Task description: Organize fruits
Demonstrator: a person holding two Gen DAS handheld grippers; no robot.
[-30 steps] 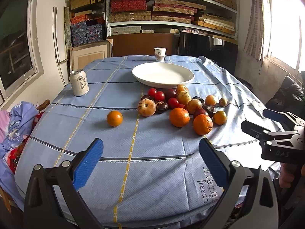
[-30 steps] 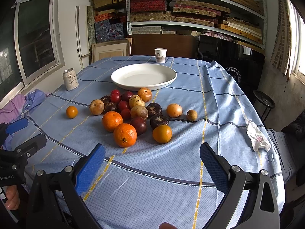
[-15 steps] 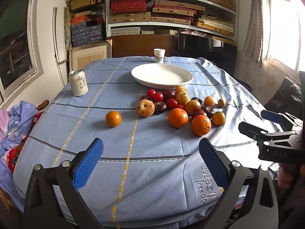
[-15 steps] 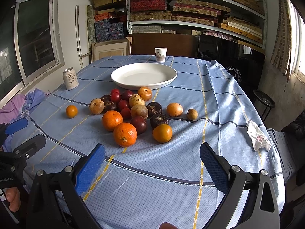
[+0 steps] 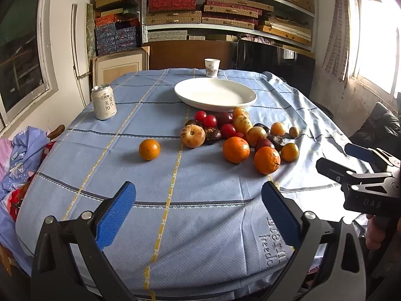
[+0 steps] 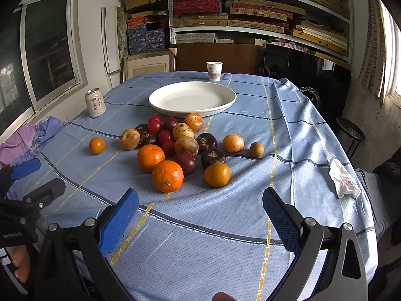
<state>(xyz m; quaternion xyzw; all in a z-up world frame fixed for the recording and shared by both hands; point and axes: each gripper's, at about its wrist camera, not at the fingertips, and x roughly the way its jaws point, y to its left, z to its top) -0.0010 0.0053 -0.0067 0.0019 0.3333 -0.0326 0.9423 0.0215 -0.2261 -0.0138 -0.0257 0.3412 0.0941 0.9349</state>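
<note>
Nearest the cameras, the left gripper (image 5: 198,213) and the right gripper (image 6: 200,220) both hung over the near edge of the bench (image 6: 288,130), each with its blue-padded fingers (image 6: 119,223) spread wide and nothing between them. Each gripper also showed at the side of the other's view, apart from it and clear of the fruit. Beyond the bare stretch of blue checked cloth (image 5: 200,225) lay the fruits, all on the cloth: a big orange (image 6: 167,175) nearest the right gripper, a smaller orange (image 6: 217,174) just beside it, another big orange (image 6: 150,157) behind, then a tight cluster of dark round fruits, red ones and tan ones (image 6: 186,145). One small orange (image 5: 149,149) sat alone, well apart to the left of the heap, and a small brownish fruit (image 6: 257,149) lay off to the right. Farther on stood the white plate (image 6: 160,100), with no fruit in it, then a paper cup (image 6: 214,71) at the far edge; a drink can (image 5: 103,101) stood off to the left. The sorting looked not yet begun, the step in hand being the reach for a first fruit. The next move would likely call for one gripper to go forward and down around a fruit on the heap's near edge, or the lone one, closing gently so the round fruit would not roll away.
</note>
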